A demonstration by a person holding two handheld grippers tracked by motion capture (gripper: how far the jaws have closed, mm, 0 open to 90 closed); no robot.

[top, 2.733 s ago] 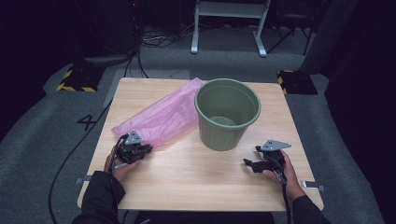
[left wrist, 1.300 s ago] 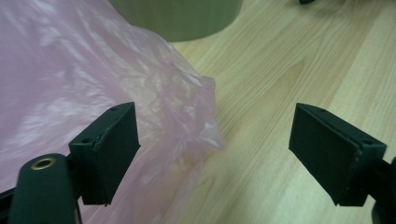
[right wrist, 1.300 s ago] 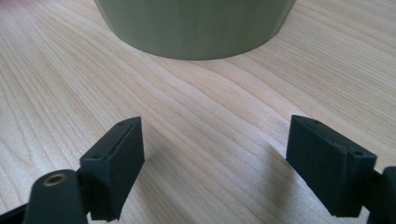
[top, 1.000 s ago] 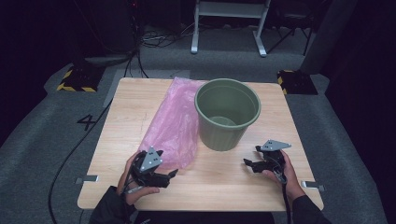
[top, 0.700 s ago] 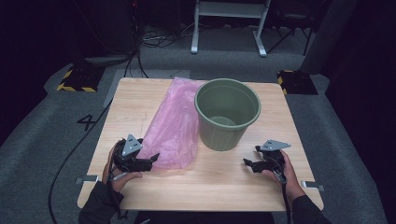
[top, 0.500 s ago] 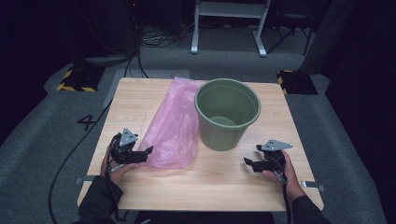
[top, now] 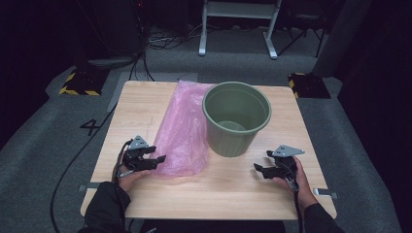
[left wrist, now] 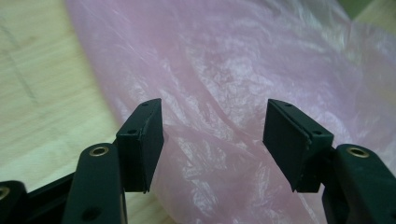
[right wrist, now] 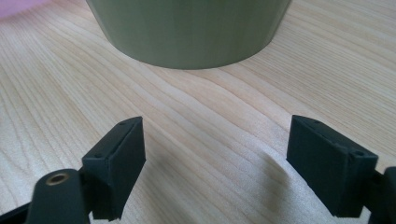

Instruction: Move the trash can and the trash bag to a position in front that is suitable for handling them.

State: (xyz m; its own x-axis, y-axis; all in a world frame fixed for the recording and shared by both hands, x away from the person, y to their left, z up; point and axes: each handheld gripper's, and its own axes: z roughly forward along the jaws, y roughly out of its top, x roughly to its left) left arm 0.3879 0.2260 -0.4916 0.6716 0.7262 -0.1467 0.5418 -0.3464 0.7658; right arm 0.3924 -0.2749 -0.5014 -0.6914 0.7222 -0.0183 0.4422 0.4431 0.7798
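A flat pink plastic bag (top: 183,131) lies on the wooden table (top: 243,194), its far end beside a green bucket (top: 236,116). My left gripper (top: 156,160) sits low at the bag's near left corner. Its jaws have just been closing and stand half apart. In the left gripper view the bag's wrinkled film (left wrist: 243,70) lies between and under the left gripper (left wrist: 212,121), and the pads do not press on it. My right gripper (top: 260,170) rests open on the table near the bucket's base (right wrist: 187,28), with bare wood between the right gripper's (right wrist: 215,154) jaws.
The bucket stands upright at the table's middle right, and I see nothing in it. Grey carpet, cables and a white stand's legs (top: 238,29) lie beyond the far edge. Bare wood stretches along the table's near edge.
The bag lay slanted at first and now lies straighter. My left gripper moved left along the bag's near edge to its corner, and its jaws narrowed. The right gripper kept still.
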